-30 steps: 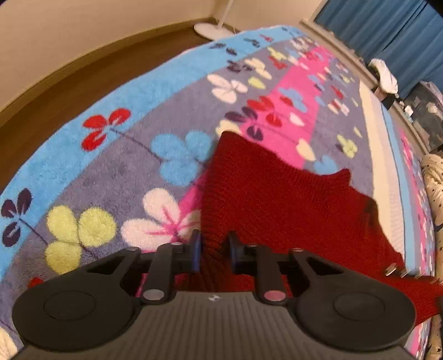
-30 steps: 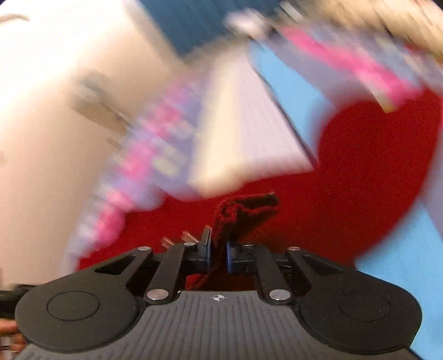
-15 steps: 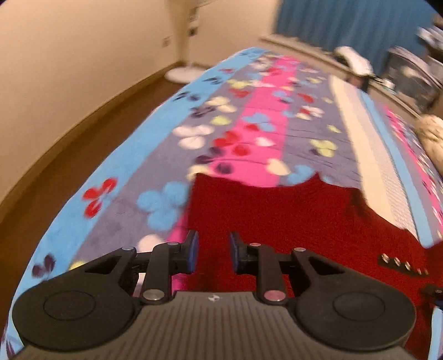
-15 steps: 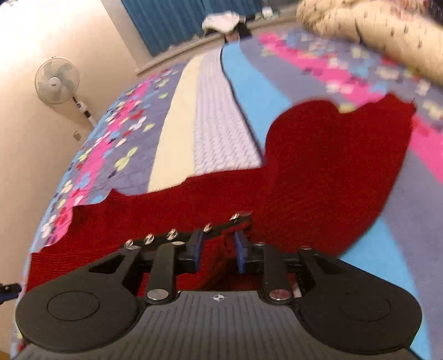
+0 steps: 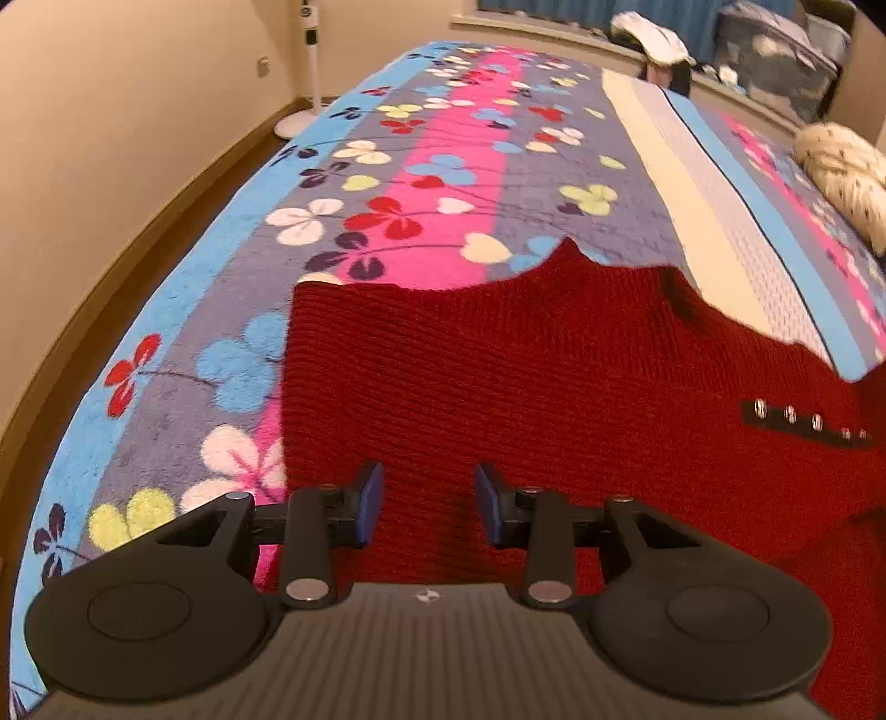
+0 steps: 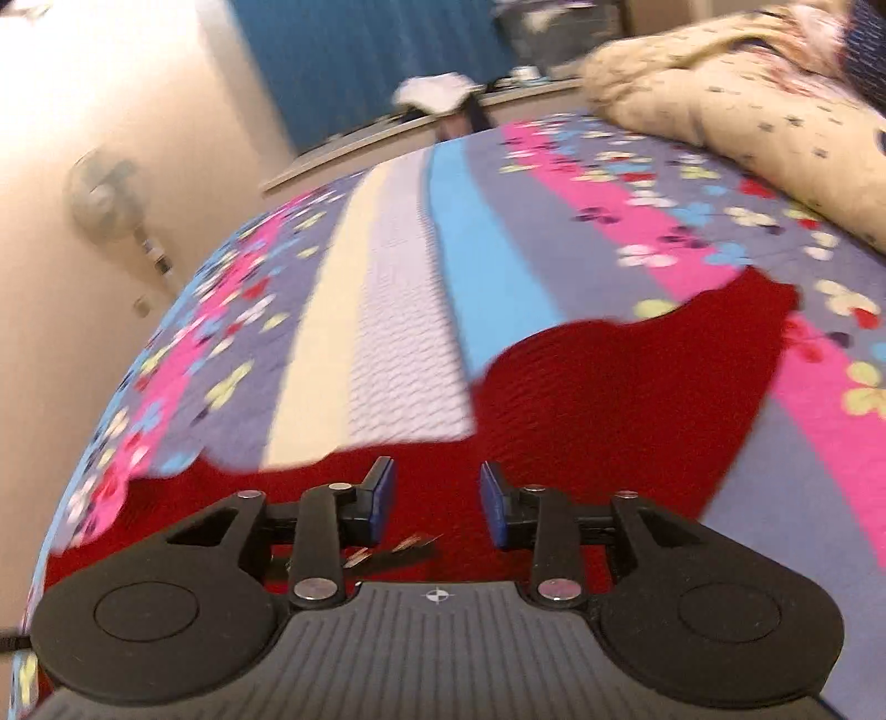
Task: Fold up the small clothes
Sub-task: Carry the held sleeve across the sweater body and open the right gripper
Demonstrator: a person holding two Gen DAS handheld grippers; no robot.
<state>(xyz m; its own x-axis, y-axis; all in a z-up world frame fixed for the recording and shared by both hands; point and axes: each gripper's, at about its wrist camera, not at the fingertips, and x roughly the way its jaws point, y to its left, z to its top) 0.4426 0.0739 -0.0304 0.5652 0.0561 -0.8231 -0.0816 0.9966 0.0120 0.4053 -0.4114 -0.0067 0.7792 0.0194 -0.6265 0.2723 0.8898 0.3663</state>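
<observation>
One red knitted garment (image 5: 526,387) lies spread flat on the bed, over a fleece blanket (image 5: 387,183) striped in blue, grey and pink with clover flowers. Over its near part the left hand-held gripper (image 5: 426,501) hangs with its jaws opening, blue pads apart, nothing pinched between them, only red knit showing through the gap. The right hand-held gripper (image 6: 436,498) is the same, jaws opening and empty above the cloth, the view a bit blurred. A dark strip with a row of shiny snaps (image 5: 803,418) runs along the garment's right part; I count five in sight. A cream and white knitted band (image 6: 382,332) of the bedding runs away beyond the garment. Off to the right lies a pale speckled quilt (image 6: 747,105), bunched up. One standing fan (image 6: 105,196) by the wall, blue curtains (image 6: 360,55) behind, something white (image 5: 653,33) heaped on the ledge.
</observation>
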